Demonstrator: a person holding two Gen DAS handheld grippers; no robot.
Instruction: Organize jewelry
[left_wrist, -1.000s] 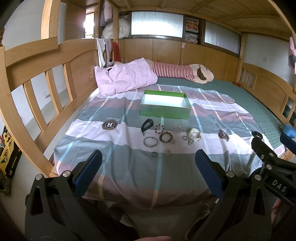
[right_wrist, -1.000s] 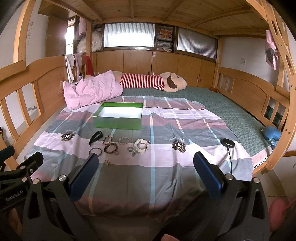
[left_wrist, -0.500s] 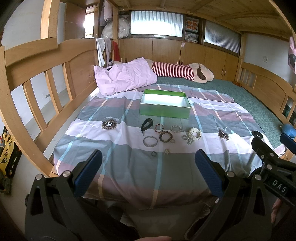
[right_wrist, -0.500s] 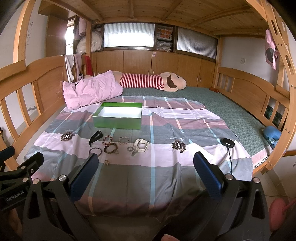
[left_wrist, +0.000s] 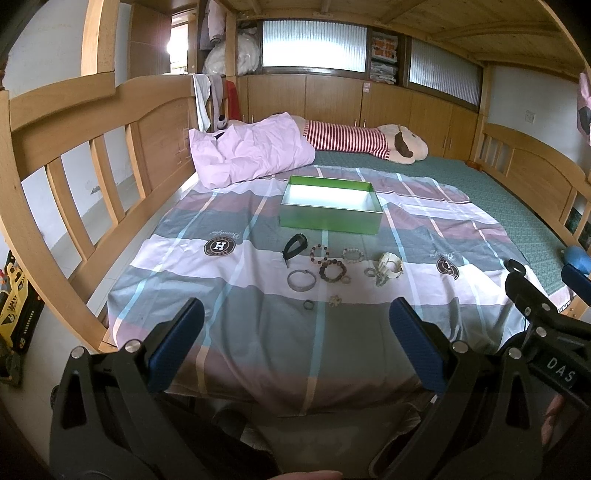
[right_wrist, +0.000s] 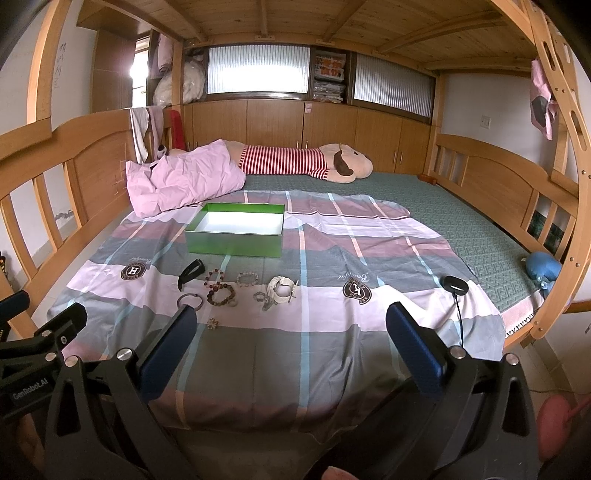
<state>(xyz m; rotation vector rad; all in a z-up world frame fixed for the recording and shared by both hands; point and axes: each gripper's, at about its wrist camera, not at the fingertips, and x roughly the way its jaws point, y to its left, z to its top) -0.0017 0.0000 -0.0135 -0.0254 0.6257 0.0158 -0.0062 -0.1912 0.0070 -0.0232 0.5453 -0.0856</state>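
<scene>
An open green box (left_wrist: 330, 204) (right_wrist: 236, 232) with a white inside sits on the striped bed sheet (left_wrist: 258, 332). In front of it lies a cluster of jewelry: a black band (left_wrist: 294, 246) (right_wrist: 191, 273), beaded bracelets (left_wrist: 333, 271) (right_wrist: 221, 294), a silver bangle (left_wrist: 301, 280) (right_wrist: 190, 300), a white bracelet (left_wrist: 389, 264) (right_wrist: 282, 290), small rings (left_wrist: 308, 304) and a small brooch (right_wrist: 212, 324). My left gripper (left_wrist: 295, 325) is open and empty, short of the bed's near edge. My right gripper (right_wrist: 291, 328) is open and empty, likewise back from the jewelry.
A pink pillow (left_wrist: 251, 155) and a striped plush toy (left_wrist: 365, 142) lie at the far end. Wooden bed rails (left_wrist: 74, 192) (right_wrist: 498, 177) run along both sides. A black cabled device (right_wrist: 455, 285) lies on the sheet at right. A blue object (right_wrist: 543, 266) sits by the right rail.
</scene>
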